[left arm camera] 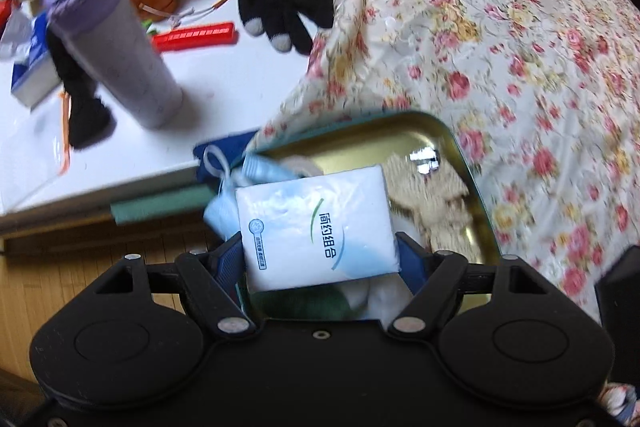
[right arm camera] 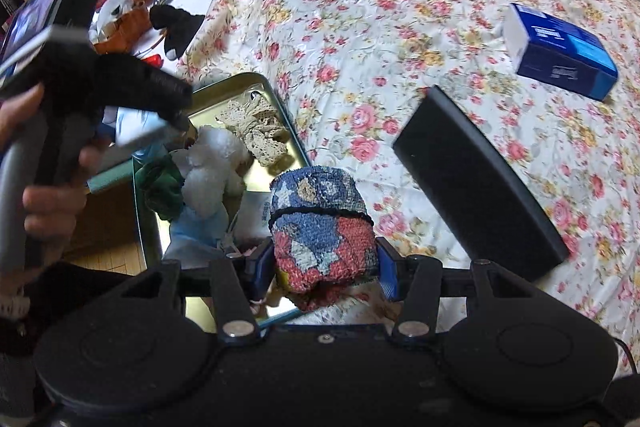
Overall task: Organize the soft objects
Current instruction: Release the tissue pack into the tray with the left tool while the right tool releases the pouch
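Observation:
My left gripper [left arm camera: 320, 259] is shut on a white tissue pack [left arm camera: 316, 227] with blue print, held over a gold metal tray [left arm camera: 456, 147]. My right gripper [right arm camera: 324, 267] is shut on a rolled patchwork towel [right arm camera: 324, 227], blue, red and white, bound by a black elastic. The roll hangs at the near right edge of that tray [right arm camera: 240, 79]. In the tray lie a beige lace piece [right arm camera: 256, 127], a white plush toy [right arm camera: 212, 163], a green cloth [right arm camera: 160, 191] and a light blue cloth [right arm camera: 196, 231]. The other gripper with the pack shows at left, in a hand [right arm camera: 48, 203].
A floral bedspread [right arm camera: 400, 27] carries a black case [right arm camera: 476, 183] and a blue box [right arm camera: 560, 51]. The white table [left arm camera: 200, 99] left of the bed holds a purple bottle [left arm camera: 116, 43], black gloves [left arm camera: 276, 3], a red bar [left arm camera: 196, 35] and clutter. Wooden floor lies below.

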### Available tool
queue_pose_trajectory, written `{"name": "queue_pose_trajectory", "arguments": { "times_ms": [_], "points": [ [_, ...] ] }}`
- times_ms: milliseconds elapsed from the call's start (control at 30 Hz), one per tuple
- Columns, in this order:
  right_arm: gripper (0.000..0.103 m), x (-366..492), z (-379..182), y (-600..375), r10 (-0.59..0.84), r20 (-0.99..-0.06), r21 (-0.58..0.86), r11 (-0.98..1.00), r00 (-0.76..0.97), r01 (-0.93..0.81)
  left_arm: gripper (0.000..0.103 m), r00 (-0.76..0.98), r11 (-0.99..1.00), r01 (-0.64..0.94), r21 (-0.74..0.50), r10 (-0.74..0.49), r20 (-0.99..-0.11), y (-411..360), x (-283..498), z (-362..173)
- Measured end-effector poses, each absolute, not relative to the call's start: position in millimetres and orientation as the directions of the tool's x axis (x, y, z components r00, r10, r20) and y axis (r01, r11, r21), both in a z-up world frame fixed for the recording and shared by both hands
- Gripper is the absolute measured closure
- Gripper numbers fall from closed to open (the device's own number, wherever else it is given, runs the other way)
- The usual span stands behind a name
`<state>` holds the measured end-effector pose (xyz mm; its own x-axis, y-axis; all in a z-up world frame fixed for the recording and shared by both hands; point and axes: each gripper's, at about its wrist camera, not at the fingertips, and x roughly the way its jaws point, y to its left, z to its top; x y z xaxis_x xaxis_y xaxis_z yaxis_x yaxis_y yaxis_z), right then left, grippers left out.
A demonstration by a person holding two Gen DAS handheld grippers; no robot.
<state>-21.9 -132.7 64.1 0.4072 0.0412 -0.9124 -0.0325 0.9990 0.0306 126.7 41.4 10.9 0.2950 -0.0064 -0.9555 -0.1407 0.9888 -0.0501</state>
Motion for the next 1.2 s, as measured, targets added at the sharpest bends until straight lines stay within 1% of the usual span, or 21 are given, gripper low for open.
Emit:
{"name": "queue_pose_trajectory", "arguments": {
  "times_ms": [100,167,200,333,400,467,500,633,767,1200],
  "points": [
    [0.053,-7.8,58.6,-123.2,0.045,-0.918,0.025,0.998,0.395,-0.054,0.031,0.268,0.987,-0.152,-0.046,-0.004,-0.963,40.6,136.8,-0.2],
    [0.053,0.4,53.8,-116.2,0.042,-0.920,0.016,0.997,0.389,-0.071,0.031,0.262,0.982,-0.151,-0.109,-0.067,-0.963,40.6,141.4,-0.8],
    [0.053,4.7,50.8,-112.8,0.042,-0.922,0.013,0.997,0.386,-0.078,0.031,0.265,0.983,-0.142,-0.119,-0.078,-0.961,38.7,143.0,0.8],
    [0.053,19.2,41.0,-105.0,0.057,-0.929,0.022,0.995,0.365,-0.098,0.030,0.287,0.991,-0.129,-0.043,-0.004,-0.958,29.5,145.4,7.5],
    [0.053,25.4,37.8,-102.3,0.063,-0.931,0.028,0.994,0.359,-0.102,0.029,0.296,0.991,-0.122,-0.047,-0.009,-0.955,29.1,145.1,9.9],
    [0.053,30.8,35.9,-100.4,0.070,-0.932,0.033,0.994,0.357,-0.107,0.024,0.297,0.991,-0.120,-0.052,-0.014,-0.955,30.0,144.9,10.5],
    [0.052,32.5,35.8,-100.1,0.074,-0.931,0.037,0.993,0.358,-0.110,0.023,0.296,0.991,-0.123,-0.046,-0.007,-0.955,29.9,145.3,10.3],
    [0.052,42.9,35.0,-97.9,0.088,-0.924,0.050,0.992,0.371,-0.112,0.023,0.284,0.991,-0.135,-0.023,0.017,-0.959,30.3,146.8,7.0],
    [0.046,52.3,33.3,-96.2,0.098,-0.919,0.059,0.992,0.382,-0.111,0.023,0.278,0.990,-0.142,-0.019,0.022,-0.960,30.3,146.1,6.1],
    [0.046,31.6,27.4,-120.1,0.067,-0.930,0.056,0.998,0.361,-0.042,0.023,0.270,0.996,-0.089,0.019,0.043,-0.962,20.7,137.4,3.7]
  ]
}}
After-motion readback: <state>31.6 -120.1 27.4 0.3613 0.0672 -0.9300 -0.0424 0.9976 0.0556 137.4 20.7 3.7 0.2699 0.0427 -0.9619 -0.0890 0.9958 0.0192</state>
